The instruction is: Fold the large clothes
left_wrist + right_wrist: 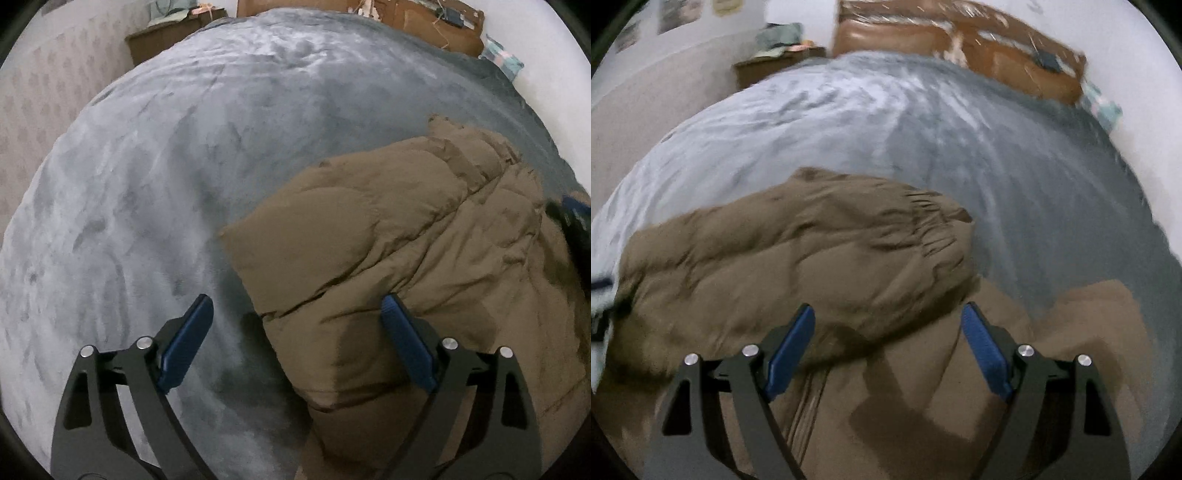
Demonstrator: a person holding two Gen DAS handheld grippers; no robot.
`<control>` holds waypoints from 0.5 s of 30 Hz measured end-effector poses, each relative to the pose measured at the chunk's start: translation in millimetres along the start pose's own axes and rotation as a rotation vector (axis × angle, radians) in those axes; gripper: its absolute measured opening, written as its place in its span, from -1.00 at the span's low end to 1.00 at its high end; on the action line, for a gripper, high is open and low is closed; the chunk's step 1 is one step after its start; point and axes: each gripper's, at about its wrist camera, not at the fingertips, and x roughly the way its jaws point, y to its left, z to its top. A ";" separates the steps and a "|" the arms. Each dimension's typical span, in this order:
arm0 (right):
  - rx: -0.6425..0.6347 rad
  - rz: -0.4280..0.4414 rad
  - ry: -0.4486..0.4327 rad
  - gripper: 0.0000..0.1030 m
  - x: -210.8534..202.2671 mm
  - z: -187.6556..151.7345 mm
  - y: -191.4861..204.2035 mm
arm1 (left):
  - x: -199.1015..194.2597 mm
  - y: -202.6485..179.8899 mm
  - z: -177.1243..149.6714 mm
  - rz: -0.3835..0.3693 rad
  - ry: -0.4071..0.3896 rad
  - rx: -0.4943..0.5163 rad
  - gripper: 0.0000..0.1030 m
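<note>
Both grippers, left (297, 325) and right (888, 330), are hovering with jaws spread and empty over the puffy brown jacket (798, 258) on the bed (147, 166), risking slippery padding springing the fold open.

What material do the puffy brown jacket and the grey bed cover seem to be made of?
Puffy brown jacket: probably matte woven shell with padding inside; it shows quilted bulges and soft creases. Grey bed cover: likely plush fleece; brushed streaks change between light and dark.

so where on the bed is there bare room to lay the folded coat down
The grey blanket is bare to the left of the brown coat and beyond it, up to the brown headboard. A bare strip also runs to the coat's right. The near end of the bed is crowded: the coat fills it.
</note>
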 end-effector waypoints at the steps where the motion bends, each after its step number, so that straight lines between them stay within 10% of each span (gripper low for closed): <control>1: 0.017 -0.007 0.018 0.59 11.0 5.3 -4.3 | 0.5 -2.3 -0.2 0.012 0.001 0.018 0.79; 4: 0.023 0.016 0.077 0.56 37.0 10.8 -7.3 | 1.3 -6.9 0.6 0.040 0.003 0.053 0.79; 6: -0.008 0.025 0.072 -0.31 41.7 7.8 -1.3 | 1.0 -10.2 2.1 0.057 0.003 0.068 0.79; 8: -0.042 0.002 0.022 -0.67 26.4 2.6 10.8 | -1.8 -13.3 1.5 0.072 0.003 0.077 0.79; 15: -0.196 -0.221 -0.124 -0.73 -79.3 -69.2 31.0 | -21.4 -15.4 -8.8 0.068 -0.020 0.084 0.77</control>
